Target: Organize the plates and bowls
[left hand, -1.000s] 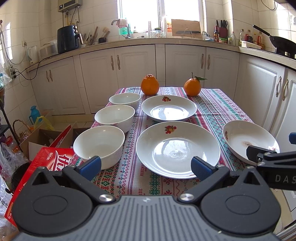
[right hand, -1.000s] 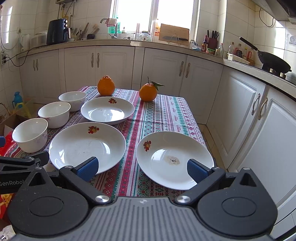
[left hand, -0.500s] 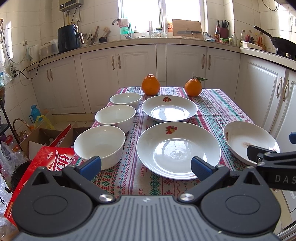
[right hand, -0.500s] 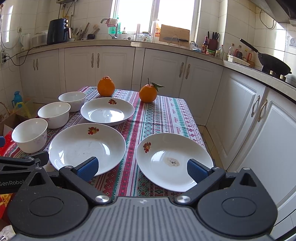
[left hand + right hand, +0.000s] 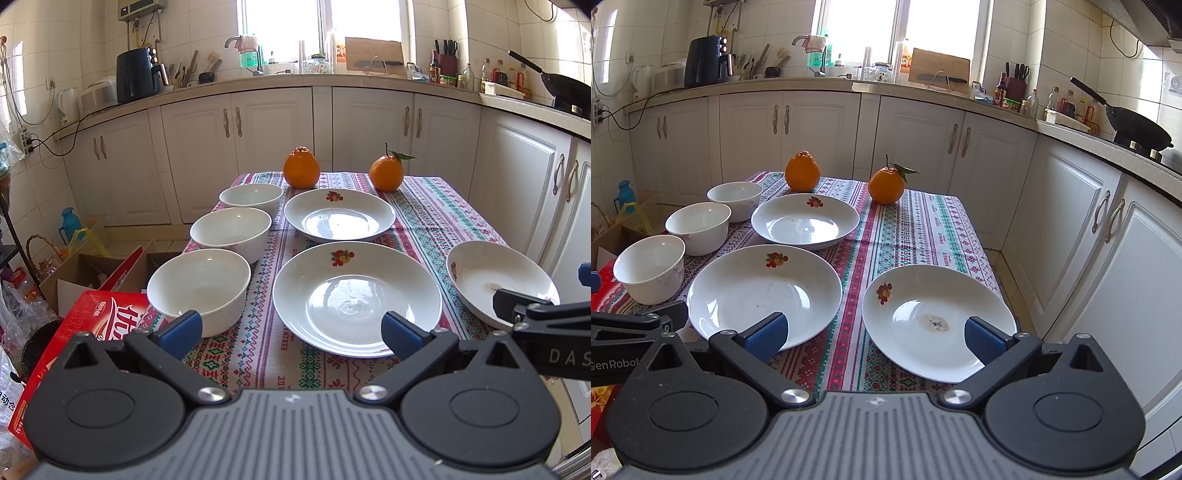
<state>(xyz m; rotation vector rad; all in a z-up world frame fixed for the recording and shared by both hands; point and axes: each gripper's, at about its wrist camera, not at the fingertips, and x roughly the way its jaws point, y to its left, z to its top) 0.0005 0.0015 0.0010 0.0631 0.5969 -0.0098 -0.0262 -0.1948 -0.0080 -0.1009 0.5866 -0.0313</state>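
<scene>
Three white bowls stand in a row on the table's left side: near (image 5: 199,288), middle (image 5: 231,232), far (image 5: 251,197). Three white plates with a fruit print lie on the striped cloth: near centre (image 5: 356,299), far centre (image 5: 340,214), and near right with a stain (image 5: 938,321). My left gripper (image 5: 291,330) is open and empty, above the table's near edge between the near bowl and the centre plate. My right gripper (image 5: 875,334) is open and empty, in front of the right plate. Each gripper's side shows in the other's view.
Two oranges (image 5: 301,167) (image 5: 386,172) sit at the table's far end. A red carton (image 5: 74,343) and open boxes lie on the floor to the left. White cabinets (image 5: 1108,236) run along the back and right, close to the table's right edge.
Both grippers have edged slightly forward toward the table. The dishes have not moved.
</scene>
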